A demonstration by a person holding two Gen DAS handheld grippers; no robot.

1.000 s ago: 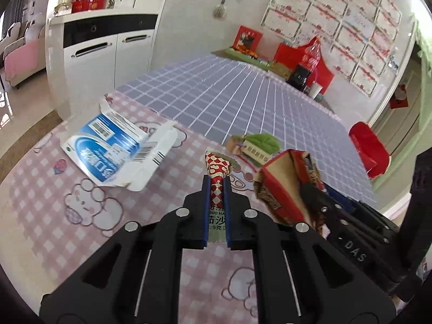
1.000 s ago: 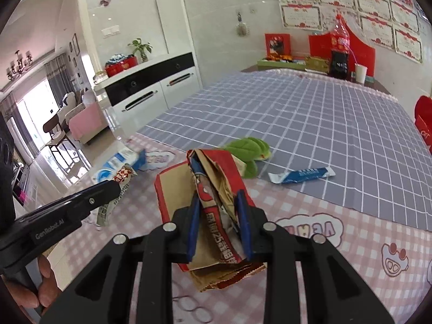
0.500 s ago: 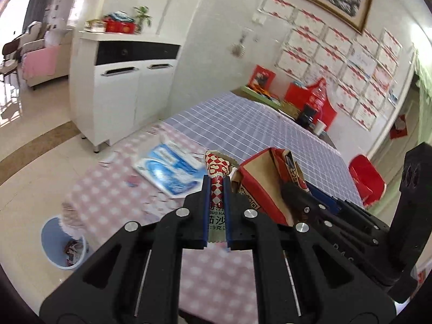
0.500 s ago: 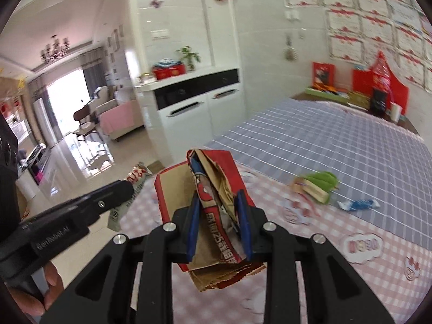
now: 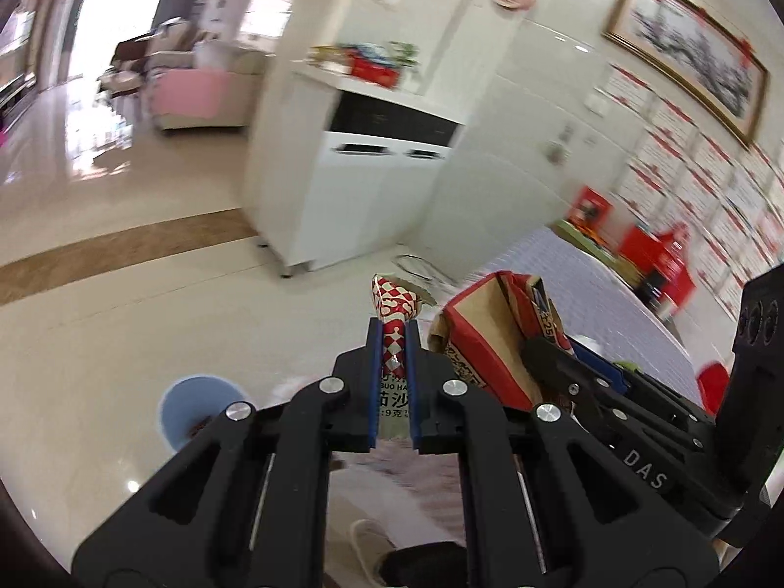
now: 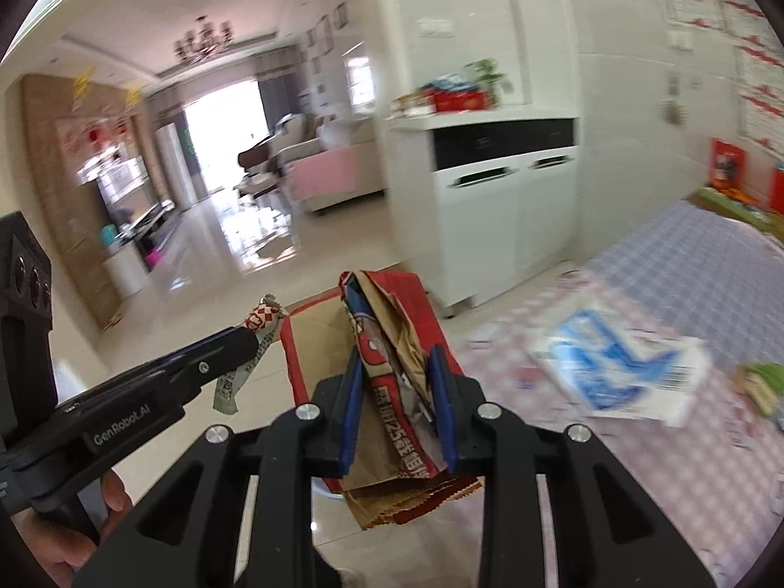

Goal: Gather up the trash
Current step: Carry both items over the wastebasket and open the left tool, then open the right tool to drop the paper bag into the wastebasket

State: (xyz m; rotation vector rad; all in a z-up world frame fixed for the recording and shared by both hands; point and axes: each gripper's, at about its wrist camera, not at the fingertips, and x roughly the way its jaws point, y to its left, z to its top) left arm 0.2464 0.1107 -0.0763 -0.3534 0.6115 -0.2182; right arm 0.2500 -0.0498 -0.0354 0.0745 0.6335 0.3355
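Ahead of you the glossy tiled floor [image 5: 122, 304] lies wide and bare toward the living room, and the white cabinet [image 6: 500, 225] stands at its far side, beside the corner of the table [image 6: 710, 264]. That table, under its grey checked cloth with a pink checked cloth nearer you, runs off to your right; its edge falls straight to the floor tiles. On the pink cloth lies a flattened blue-and-white carton [image 6: 622, 367] showing a barcode, and a green wrapper [image 6: 762, 382] sits just beside it, blurred. Low on the floor to your left stands a light blue bin [image 5: 196, 406], partly hidden behind your left gripper [image 5: 392, 343]. Your right gripper [image 6: 397, 372] is clenched on a crumpled red-and-brown paper bag [image 6: 387, 343] whose print I can only partly read, a "25" among characters. Your left gripper is clamped tight on a thin red-and-white checked wrapper [image 5: 392, 313], its twisted end poking past the blue pads [image 5: 373, 367]. The left tool's side reads "GenRobot.AI"; the right tool's reads "DAS".
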